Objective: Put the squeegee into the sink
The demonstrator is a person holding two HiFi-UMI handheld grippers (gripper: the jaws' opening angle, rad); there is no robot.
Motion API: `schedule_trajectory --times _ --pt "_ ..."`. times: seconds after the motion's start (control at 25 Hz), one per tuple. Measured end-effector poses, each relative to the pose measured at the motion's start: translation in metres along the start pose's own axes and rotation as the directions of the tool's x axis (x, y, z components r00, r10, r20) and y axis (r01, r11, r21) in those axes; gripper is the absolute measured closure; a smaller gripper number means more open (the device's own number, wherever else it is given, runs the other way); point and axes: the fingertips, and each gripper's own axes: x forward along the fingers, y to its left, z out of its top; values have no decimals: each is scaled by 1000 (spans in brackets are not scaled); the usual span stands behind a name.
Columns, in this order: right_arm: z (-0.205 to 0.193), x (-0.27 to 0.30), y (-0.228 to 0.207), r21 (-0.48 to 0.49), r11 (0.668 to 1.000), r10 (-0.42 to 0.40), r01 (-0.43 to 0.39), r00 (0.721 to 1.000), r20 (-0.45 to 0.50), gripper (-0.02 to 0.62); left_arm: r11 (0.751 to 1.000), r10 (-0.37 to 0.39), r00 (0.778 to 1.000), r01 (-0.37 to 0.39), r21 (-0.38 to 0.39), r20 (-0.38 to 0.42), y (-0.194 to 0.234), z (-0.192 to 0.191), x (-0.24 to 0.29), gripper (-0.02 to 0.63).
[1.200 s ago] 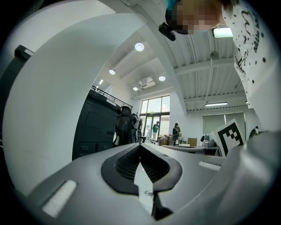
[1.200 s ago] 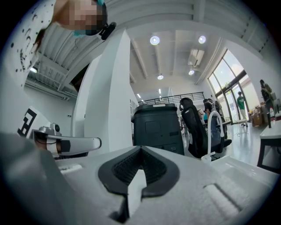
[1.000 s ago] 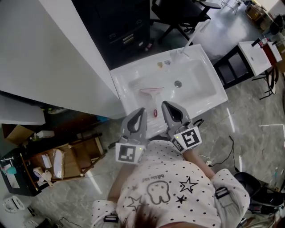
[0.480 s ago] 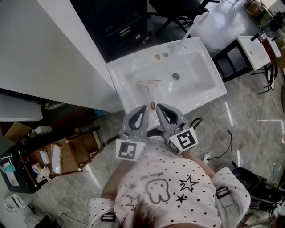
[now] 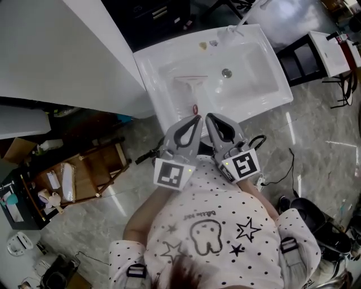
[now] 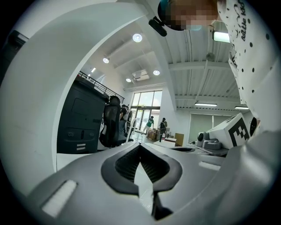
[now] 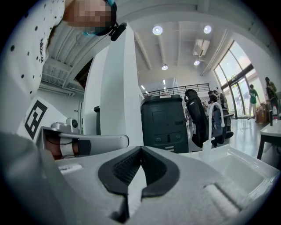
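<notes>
The squeegee (image 5: 190,84) lies in the left part of the white sink (image 5: 148,84). Its pale blade faces the back and its red handle end (image 5: 196,109) points toward the front rim. Both grippers sit side by side just in front of the sink, close to the person's chest. My left gripper (image 5: 196,118) (image 6: 139,146) is shut with nothing between its jaws. My right gripper (image 5: 209,117) (image 7: 140,149) is shut too and holds nothing. Neither touches the squeegee. The right gripper view shows the sink basin (image 7: 239,169) and its faucet (image 7: 214,118) to the right.
A white partition (image 5: 62,51) stands left of the sink, with a black cabinet (image 5: 152,17) behind it. A wooden shelf cart (image 5: 84,183) is at the lower left. A black stand (image 5: 299,68) flanks the sink's right side. Cables (image 5: 265,183) lie on the floor.
Both shut grippers have drawn back from over the sink's front rim toward the body. The squeegee has stayed where it lay in the basin.
</notes>
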Motion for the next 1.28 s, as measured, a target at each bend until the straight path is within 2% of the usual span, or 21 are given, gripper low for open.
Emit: schedule_trajectory --times 0.24,0.6,1.0,1.28 --pt "-1 -7 -3 -7 1000 4 -4 1000 -4 601 1000 10 1000 -10 -21 -15 -3 -7 5 609" --pt "-2 -9 -1 -9 1000 8 -8 1000 -1 601 999 -30 1000 30 16 0 -16 -5 9 611" --pt "-2 -10 -1 -3 1000 0 0 1000 2 600 1000 -8 1000 8 21 5 -12 -3 3 611" --pt "-2 -10 -5 4 1000 -14 14 1000 2 598 999 29 999 -30 -23 -18 -1 -9 4 610"
